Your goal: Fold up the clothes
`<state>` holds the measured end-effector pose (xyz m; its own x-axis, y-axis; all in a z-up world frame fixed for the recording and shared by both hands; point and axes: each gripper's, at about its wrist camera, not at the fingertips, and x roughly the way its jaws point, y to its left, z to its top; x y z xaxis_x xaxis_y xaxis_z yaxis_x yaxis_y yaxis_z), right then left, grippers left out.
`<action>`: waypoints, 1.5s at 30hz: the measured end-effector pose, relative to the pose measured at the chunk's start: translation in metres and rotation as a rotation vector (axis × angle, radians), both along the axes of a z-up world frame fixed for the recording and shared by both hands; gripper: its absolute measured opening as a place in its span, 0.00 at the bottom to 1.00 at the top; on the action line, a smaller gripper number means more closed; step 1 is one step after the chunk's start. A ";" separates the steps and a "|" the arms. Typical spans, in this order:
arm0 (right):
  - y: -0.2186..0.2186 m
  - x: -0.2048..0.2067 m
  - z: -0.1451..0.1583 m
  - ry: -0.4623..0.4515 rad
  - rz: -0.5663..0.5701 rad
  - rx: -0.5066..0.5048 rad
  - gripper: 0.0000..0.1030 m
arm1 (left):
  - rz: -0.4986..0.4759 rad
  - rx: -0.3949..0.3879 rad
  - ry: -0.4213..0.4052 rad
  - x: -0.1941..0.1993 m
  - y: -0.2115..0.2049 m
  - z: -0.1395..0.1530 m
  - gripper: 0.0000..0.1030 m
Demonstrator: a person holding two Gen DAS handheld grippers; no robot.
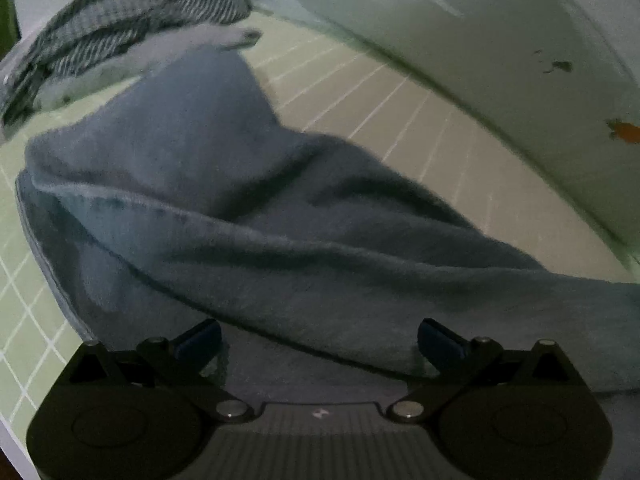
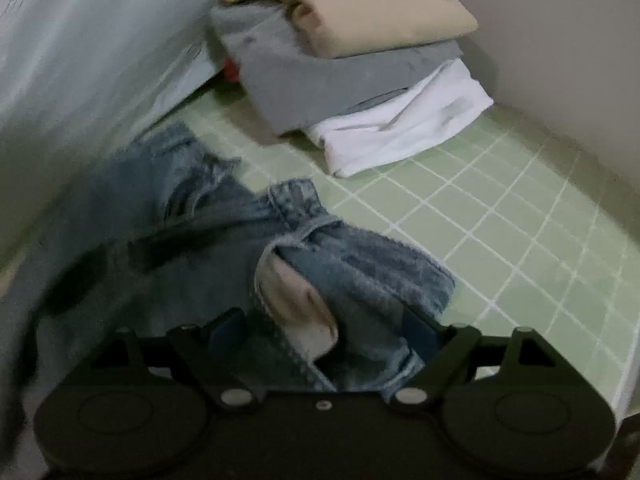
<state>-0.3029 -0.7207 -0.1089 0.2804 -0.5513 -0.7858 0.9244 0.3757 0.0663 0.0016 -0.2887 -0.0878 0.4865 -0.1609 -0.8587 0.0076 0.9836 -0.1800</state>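
A grey-blue towel lies rumpled on a green gridded mat beside a pale wall, a striped garment beyond it. The left gripper hangs over the towel, jaws spread, nothing between them. The right gripper, also spread, hovers over crumpled jeans and grips nothing; folded clothes are stacked near the corner. No writing is legible.

Grey-blue towel, striped garment, faded-blue jeans, green gridded mat
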 end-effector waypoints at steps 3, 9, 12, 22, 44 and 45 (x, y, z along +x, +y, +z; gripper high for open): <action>0.017 0.003 0.004 0.097 -0.003 -0.054 0.90 | -0.019 -0.004 -0.024 -0.016 0.005 0.007 1.00; 0.028 -0.021 -0.009 0.089 -0.014 0.002 0.91 | -0.047 0.011 -0.036 -0.060 0.027 0.015 1.00; 0.024 -0.028 -0.010 0.035 -0.034 0.072 0.91 | -0.047 0.023 -0.040 -0.079 0.044 0.019 1.00; 0.046 -0.011 -0.008 0.013 0.053 0.006 0.35 | 0.001 0.095 -0.061 -0.117 0.108 0.044 1.00; 0.182 0.062 0.035 0.125 0.067 -0.168 0.92 | -0.031 -0.054 -0.086 0.002 0.217 0.039 0.92; 0.197 0.071 0.033 0.118 0.085 -0.171 0.92 | -0.033 -0.076 -0.079 0.012 0.219 0.034 0.87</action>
